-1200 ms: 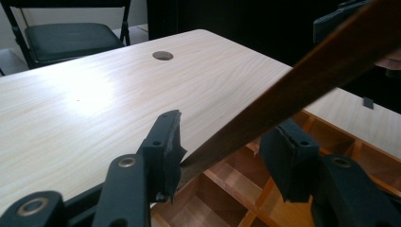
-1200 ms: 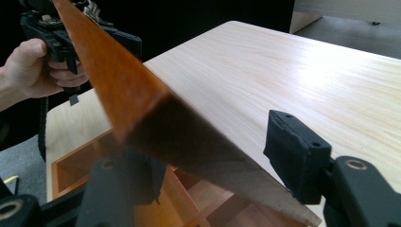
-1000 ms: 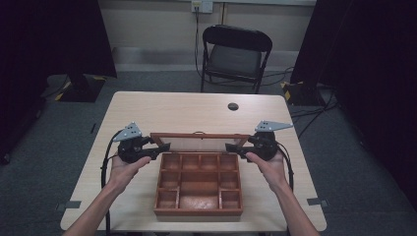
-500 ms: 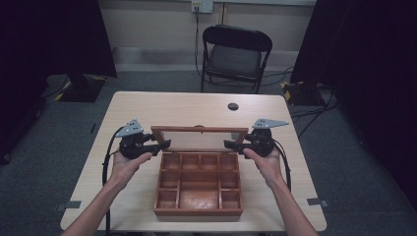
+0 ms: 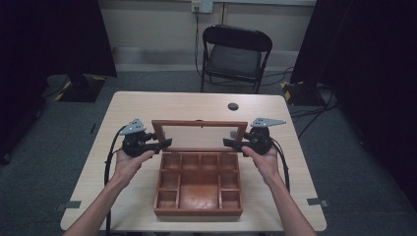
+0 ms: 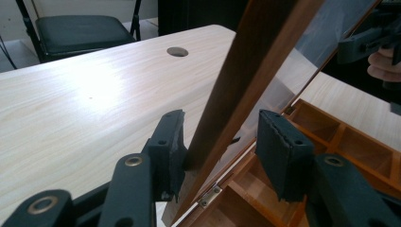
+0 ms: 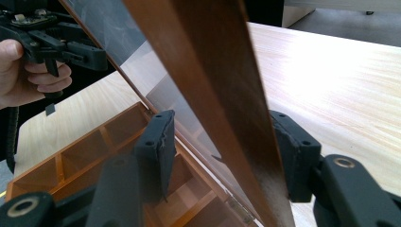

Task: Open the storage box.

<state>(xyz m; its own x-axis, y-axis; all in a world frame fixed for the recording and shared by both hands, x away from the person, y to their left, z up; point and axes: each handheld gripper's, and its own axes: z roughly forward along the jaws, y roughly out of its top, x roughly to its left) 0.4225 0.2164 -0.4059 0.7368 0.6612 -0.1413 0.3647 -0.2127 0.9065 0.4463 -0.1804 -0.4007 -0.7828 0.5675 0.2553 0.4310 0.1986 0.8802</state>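
lid [image 5: 199, 135] of the wooden box [image 5: 198, 186] is up near vertical, hinged at the far edge; the box sits mid-table [image 5: 98, 147], compartments showing. left tool [image 5: 166, 143] straddles the lid's left frame rail: one pad [image 6: 174, 144] touches the wood, the other [image 6: 279, 151] stands off, so a loose half-open bracket, no real clamp. right tool [image 5: 229, 143] does the same on the right rail: rail between the pads, daylight on both sides, nothing pinched; its jaws have just been closing a bit around the rail.

to do it well: move both hands together so the frame doesn't rack on its hinges [image 6: 208, 196]. keep pads on the wood, off the clear pane [image 5: 199, 136]. follow the hinge arc instead of pushing straight. slow down near the end stop so the box doesn't slide or tip.

no brand, label or readable text anywhere.
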